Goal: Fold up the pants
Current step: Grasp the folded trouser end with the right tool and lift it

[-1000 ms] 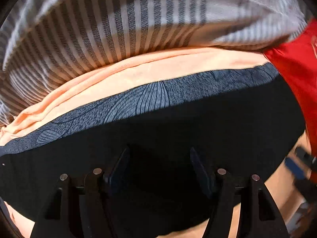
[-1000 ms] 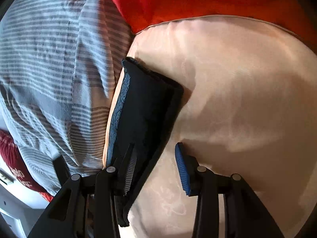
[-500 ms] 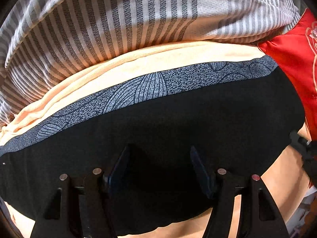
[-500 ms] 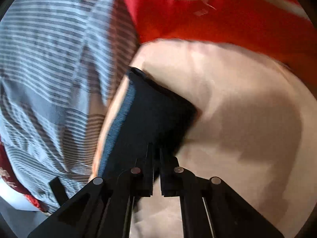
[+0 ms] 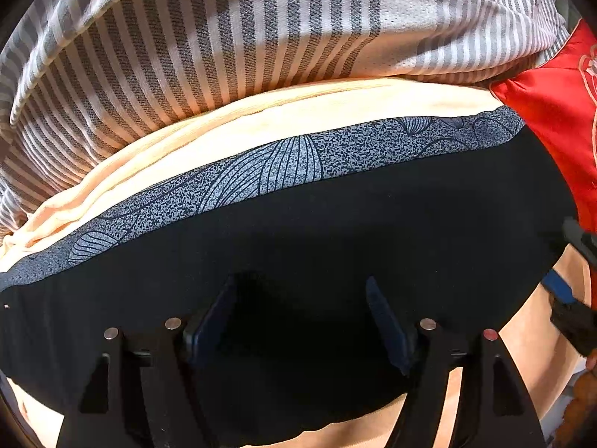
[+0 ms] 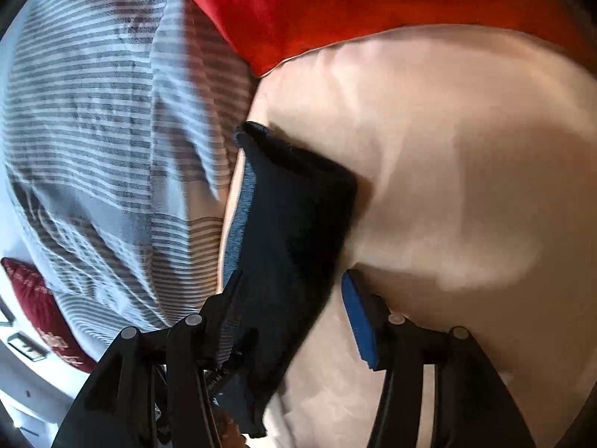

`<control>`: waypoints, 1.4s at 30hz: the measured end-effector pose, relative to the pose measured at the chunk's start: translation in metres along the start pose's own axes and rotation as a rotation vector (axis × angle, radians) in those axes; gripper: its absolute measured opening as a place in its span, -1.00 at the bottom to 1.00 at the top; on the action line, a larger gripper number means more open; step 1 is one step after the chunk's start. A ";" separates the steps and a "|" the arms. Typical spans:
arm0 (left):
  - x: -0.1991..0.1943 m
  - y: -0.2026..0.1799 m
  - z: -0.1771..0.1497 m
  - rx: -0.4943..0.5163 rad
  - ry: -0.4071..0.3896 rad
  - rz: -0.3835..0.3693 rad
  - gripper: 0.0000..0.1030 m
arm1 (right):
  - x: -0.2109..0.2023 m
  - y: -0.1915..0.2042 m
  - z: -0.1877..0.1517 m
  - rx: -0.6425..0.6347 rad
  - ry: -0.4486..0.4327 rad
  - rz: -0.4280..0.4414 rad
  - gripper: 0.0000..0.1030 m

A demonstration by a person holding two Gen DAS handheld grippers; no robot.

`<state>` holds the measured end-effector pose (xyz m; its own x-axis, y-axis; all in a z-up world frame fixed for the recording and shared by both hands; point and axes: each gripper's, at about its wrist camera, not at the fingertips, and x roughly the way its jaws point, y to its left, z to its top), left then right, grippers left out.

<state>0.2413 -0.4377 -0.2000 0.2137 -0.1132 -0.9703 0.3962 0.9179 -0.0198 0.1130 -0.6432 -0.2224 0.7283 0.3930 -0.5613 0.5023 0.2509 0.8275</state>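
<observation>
Both tools gape wide — left tool (image 5: 302,321) over the folded pants (image 5: 335,246), right tool (image 6: 291,313) straddling the pants' end — beside a striped blanket (image 5: 224,44).

Both views are fisheye: heavy barrel bend and black vignette at the corners. Left wrist is sharp and evenly lit, warm light from the top, sunlit bands on the striped blanket (image 5: 231,48); the black pants (image 5: 317,246) swallow detail, and the left gripper (image 5: 300,321) fingers barely separate from the fabric. Right wrist shows motion blur, worst on the pants (image 6: 294,231) and stripes, a soft sheen on the peach sheet (image 6: 466,171), and blown highlights at lower left.
</observation>
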 end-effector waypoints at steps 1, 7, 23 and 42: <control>0.000 0.000 0.002 0.001 -0.001 -0.001 0.43 | 0.004 0.004 0.001 -0.018 0.001 0.006 0.12; 0.004 0.000 0.007 0.000 0.004 -0.004 0.43 | 0.031 0.023 0.007 -0.067 0.011 0.021 0.07; 0.019 0.007 0.049 -0.039 -0.067 -0.011 -0.30 | 0.029 0.101 -0.016 -0.337 0.044 -0.090 -0.75; -0.039 0.130 0.010 -0.155 -0.037 -0.215 -0.30 | 0.055 0.236 -0.138 -0.944 0.006 -0.302 -0.75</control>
<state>0.2932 -0.3176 -0.1625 0.1735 -0.3231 -0.9303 0.2951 0.9183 -0.2639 0.2076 -0.4400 -0.0561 0.6272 0.1996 -0.7528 0.0875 0.9424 0.3228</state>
